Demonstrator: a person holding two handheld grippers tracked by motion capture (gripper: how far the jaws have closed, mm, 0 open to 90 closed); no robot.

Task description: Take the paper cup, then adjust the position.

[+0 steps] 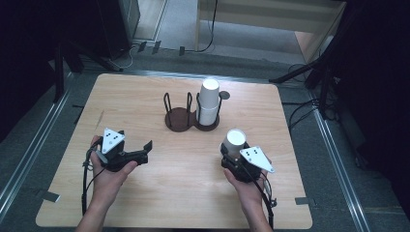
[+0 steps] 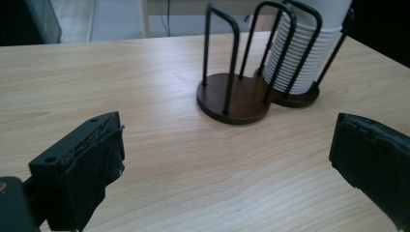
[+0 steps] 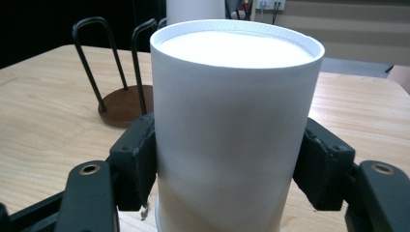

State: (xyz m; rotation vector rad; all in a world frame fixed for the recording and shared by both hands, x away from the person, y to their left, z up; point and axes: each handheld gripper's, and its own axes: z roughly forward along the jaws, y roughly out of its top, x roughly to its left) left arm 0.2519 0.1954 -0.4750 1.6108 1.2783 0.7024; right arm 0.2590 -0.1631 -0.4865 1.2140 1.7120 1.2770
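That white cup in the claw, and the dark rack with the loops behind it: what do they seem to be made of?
The white cup looks like paper: matte and opaque, with a fine ridged rim; it could be thin foam. The right claw grips its sides. The rack seems to have black-coated metal wire loops, thin and evenly bent, on round dark brown bases, probably stained wood. The cup stack in it looks like the same paper.

White paper cup (image 3: pixel 232 130), upside down, upright on table (image 3: pixel 43 125)
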